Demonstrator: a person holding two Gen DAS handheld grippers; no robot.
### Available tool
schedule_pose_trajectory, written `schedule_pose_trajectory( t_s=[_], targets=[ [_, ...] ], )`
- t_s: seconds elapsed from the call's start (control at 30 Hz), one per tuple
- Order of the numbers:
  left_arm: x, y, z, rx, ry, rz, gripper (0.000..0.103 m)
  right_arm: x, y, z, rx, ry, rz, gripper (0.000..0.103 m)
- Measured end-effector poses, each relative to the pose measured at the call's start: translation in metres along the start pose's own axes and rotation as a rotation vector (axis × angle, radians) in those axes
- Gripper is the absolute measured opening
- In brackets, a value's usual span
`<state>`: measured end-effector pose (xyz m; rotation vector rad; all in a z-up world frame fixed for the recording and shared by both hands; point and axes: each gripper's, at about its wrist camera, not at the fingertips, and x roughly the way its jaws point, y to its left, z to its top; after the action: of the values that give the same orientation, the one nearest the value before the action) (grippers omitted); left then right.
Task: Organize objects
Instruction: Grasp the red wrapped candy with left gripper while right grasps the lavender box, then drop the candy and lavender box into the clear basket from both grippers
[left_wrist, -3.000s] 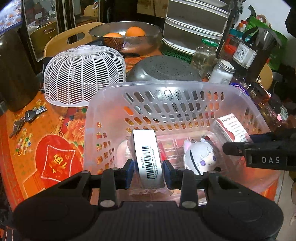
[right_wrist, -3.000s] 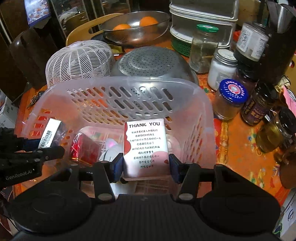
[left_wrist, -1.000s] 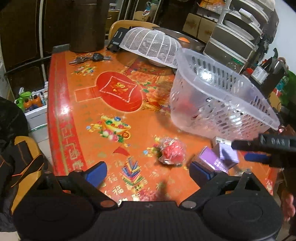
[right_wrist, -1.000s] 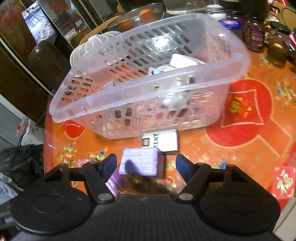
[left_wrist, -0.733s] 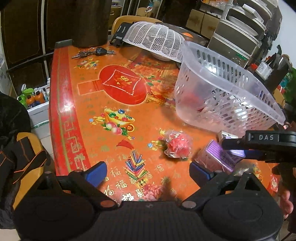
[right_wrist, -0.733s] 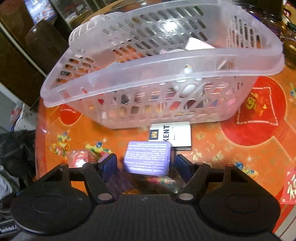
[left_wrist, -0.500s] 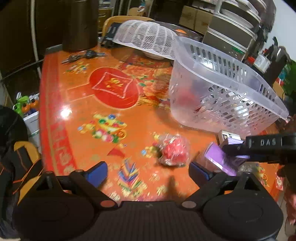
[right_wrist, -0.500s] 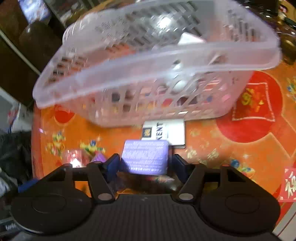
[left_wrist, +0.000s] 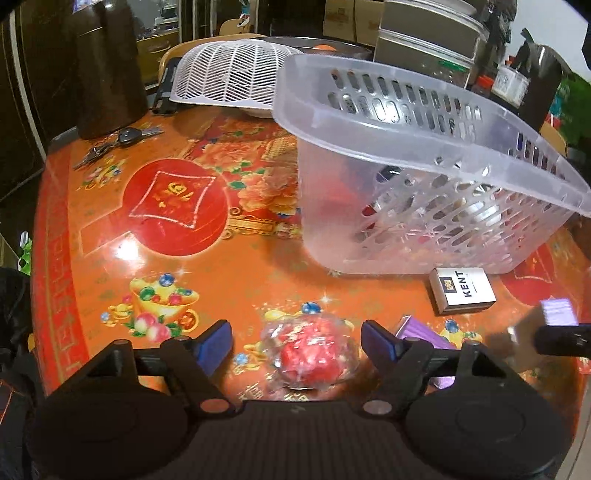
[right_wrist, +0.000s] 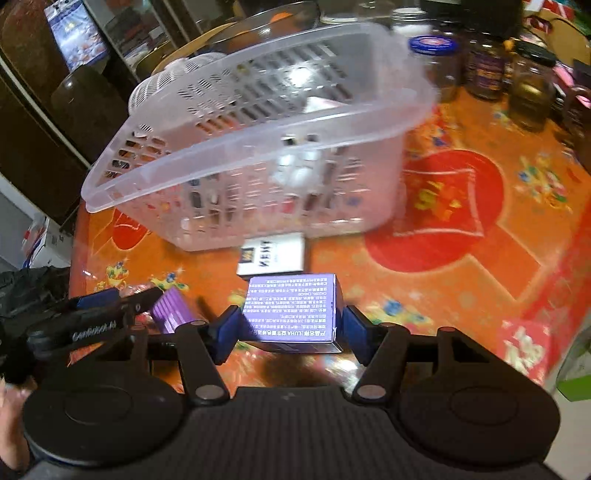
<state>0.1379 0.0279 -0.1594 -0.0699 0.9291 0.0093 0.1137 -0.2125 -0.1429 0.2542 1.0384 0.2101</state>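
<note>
Closing left tongs (left_wrist: 296, 341) around a red wrapped packet (left_wrist: 314, 356) lying on the surface (left_wrist: 229, 266) directly between the pads, not yet touching, while right tongs (right_wrist: 289, 325) gripping a purple box (right_wrist: 291, 310) beside the basket (right_wrist: 258, 122).

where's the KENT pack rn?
The KENT pack lies flat on the orange tablecloth just in front of the clear basket; in the right wrist view it sits beyond the purple box.

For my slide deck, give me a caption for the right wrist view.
Right tool grips a purple box above the red tablecloth, near a white Kent pack and clear basket.
</note>
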Motion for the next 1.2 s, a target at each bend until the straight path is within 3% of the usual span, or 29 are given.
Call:
schedule_pose_trajectory(
  t_s=[0.2,0.27,0.33,0.6,0.83,0.97,1.2],
  targets=[
    [0.009,-0.005,-0.006,0.003,0.019,0.025,0.08,-0.016,-0.01,-0.005,-0.006,-0.033,-0.014,0.063],
    [0.011,-0.007,-0.007,0.008,0.013,0.037,0.059,-0.018,-0.011,-0.005,-0.009,-0.038,-0.009,0.063],
    [0.01,-0.01,-0.007,0.033,0.006,0.063,0.049,-0.02,-0.011,-0.006,-0.015,-0.047,-0.004,0.063],
    [-0.027,-0.01,-0.017,0.018,-0.044,0.007,0.048,-0.032,-0.008,-0.008,-0.064,-0.081,0.02,0.063],
    [-0.06,-0.016,-0.047,0.0,-0.022,-0.067,0.048,-0.03,-0.005,-0.019,-0.094,-0.041,0.046,0.063],
    [-0.086,-0.015,-0.044,-0.009,-0.058,-0.1,0.048,-0.06,0.0,-0.018,-0.116,-0.113,0.085,0.063],
    [-0.164,-0.023,0.003,0.04,-0.229,-0.126,0.048,-0.121,0.012,0.001,-0.13,-0.269,0.113,0.063]
  ],
)
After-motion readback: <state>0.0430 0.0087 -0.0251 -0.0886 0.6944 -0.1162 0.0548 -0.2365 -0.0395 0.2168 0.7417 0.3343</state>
